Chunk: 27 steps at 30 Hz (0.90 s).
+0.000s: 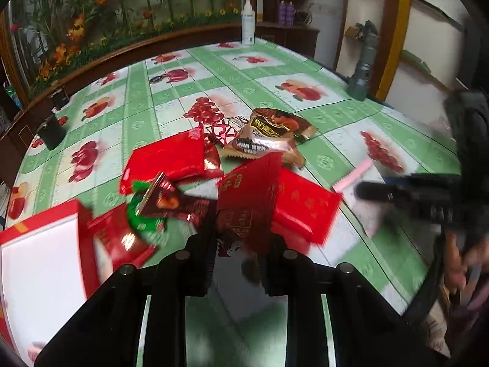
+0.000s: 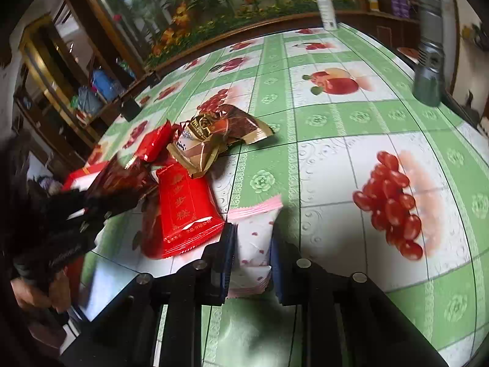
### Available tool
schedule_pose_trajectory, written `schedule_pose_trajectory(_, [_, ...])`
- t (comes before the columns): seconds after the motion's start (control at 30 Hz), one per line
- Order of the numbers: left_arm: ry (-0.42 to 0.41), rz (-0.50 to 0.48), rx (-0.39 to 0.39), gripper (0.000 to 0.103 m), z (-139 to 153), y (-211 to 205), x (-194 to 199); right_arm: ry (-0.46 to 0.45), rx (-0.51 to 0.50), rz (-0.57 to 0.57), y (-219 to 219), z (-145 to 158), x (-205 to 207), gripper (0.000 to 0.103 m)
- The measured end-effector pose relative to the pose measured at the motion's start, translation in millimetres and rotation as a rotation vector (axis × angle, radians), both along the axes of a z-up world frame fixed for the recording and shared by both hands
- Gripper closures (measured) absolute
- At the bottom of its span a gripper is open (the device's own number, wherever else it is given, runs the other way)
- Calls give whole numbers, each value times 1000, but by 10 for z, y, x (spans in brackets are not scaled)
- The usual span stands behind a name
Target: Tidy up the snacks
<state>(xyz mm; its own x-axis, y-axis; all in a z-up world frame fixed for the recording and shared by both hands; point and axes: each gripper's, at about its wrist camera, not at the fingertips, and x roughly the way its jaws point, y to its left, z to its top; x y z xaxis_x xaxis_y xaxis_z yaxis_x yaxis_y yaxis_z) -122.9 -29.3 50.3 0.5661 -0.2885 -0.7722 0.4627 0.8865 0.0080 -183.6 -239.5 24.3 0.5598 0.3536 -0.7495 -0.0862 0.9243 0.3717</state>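
A: Dark red foil first: our left gripper (image 1: 241, 257) has its jaws pinched on a dark red, glossy, printed snack packet (image 1: 247, 202), which stands up on edge between the fingers, at six o'clock of the pile.

B: And our right gripper (image 2: 253, 260) is clamped on a white, pink-edged, soft plastic packet with small red blossoms (image 2: 253, 241), held across its narrow middle. In the left view its far end pokes out at three o'clock of the heap.

A: We judge both grips are taken low because the packets lie flat on the green-and-white fruit-print oilcloth table (image 2: 351, 165).

B: The rest of the snacks sit loose. A bright red flat packet with gold characters (image 2: 186, 211) lies just beside our pink one, at nine o'clock of it. Brown-and-gold crinkled chocolate wrappers (image 2: 214, 134) lie at twelve o'clock of the heap.

A: The red-rimmed box with a white inside (image 1: 42, 263) waits at eight o'clock, touching a red packet. We think it is placed near so that sorting is a short carry.
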Motion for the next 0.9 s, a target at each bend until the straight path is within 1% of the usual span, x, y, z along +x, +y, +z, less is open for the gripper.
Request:
schedule_pose_trajectory(0.13, [-14, 17, -19, 82, 56, 198, -259, -3, 131, 17, -65, 58, -76, 84])
schedule_pose_trajectory(0.17, [-21, 24, -22, 82, 64, 253, -337, -7, 201, 32, -79, 70, -98, 84])
schedule_pose_trajectory(0.23, [-30, 31, -24, 82, 67, 327, -445, -19, 287, 51, -71, 92, -127, 84])
schedule_pose_trajectory(0.37, [-56, 64, -20, 82, 80, 500, -615, -27, 376, 74, 26, 132, -149, 84])
schedule_pose_trajectory(0.47, [-67, 115, -15, 82, 90, 689, -665, -22, 446, 111, 162, 143, -136, 84])
schedule_pose_trajectory(0.53, [-69, 157, -23, 82, 103, 847, -672, -16, 440, 132, 310, 152, -126, 84])
schedule_pose_trajectory(0.63, [-93, 222, -19, 82, 140, 1073, -687, 10, 429, 177, 633, 130, -87, 84])
schedule_pose_trajectory(0.67, [-100, 253, -18, 82, 163, 1181, -684, 16, 418, 201, 802, 141, -78, 84])
schedule_pose_trajectory(0.77, [-123, 327, -15, 82, 201, 1456, -704, 11, 399, 259, 1179, 189, -72, 84])
schedule_pose_trajectory(0.9, [-145, 417, -5, 82, 223, 1811, -757, -9, 410, 342, 1714, 286, -77, 84])
